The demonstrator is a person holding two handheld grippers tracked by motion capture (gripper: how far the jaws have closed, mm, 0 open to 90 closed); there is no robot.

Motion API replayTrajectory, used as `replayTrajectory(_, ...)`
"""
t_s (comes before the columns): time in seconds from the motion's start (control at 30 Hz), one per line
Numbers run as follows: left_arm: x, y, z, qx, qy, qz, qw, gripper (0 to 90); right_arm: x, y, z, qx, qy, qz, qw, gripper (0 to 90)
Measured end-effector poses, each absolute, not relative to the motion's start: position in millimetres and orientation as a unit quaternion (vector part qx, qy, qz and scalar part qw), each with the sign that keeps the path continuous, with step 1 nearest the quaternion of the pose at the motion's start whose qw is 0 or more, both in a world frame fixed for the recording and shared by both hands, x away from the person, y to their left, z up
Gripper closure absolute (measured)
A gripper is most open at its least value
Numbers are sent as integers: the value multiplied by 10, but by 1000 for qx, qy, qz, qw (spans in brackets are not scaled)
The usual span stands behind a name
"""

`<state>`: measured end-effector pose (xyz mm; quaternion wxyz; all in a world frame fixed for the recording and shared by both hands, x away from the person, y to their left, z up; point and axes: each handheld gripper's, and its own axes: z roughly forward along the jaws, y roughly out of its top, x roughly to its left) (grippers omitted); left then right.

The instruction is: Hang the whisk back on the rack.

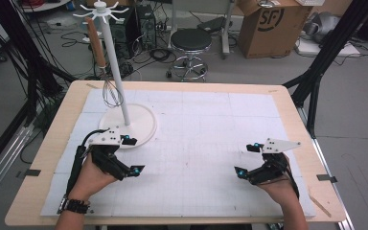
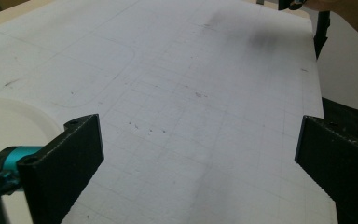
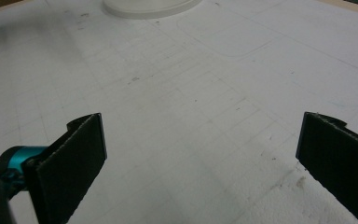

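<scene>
On the desk [image 1: 48, 158] lies a white gridded mat [image 1: 206, 143], and on its far left part stands a white stand [image 1: 117, 72] with a round base [image 1: 141, 125] and a ring of hooks at the top. A whisk [image 1: 106, 72] with a wooden handle hangs from one of those hooks, its wire head down beside the pole, just above the base and not touching the mat.

The left tool [image 1: 133, 155] rests in the person's left hand [image 1: 93, 175] just in front of the base, on the near side of it; its jaws stand wide apart with nothing between them. In the left gripper view the edge of the base [image 2: 9, 123] shows beside the left jaw, with bare mat [image 2: 191, 116] ahead.

The right tool [image 1: 247, 160] sits in the right hand [image 1: 280, 184], well apart from the stand, toward the mat's near right corner. Its jaws are also spread wide and hold nothing. In the right gripper view they frame plain mat [image 3: 191, 116], with the base [image 3: 149, 7] far ahead at the top edge.
</scene>
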<state>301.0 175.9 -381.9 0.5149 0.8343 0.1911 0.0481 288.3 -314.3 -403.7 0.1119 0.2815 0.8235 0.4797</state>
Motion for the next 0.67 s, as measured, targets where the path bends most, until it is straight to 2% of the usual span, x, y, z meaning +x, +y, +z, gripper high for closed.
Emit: replayTrajectory(0.67,3034,1732,-3842,837,196,48,509,16,2881,-3155,-4054,279,824,481,111,5)
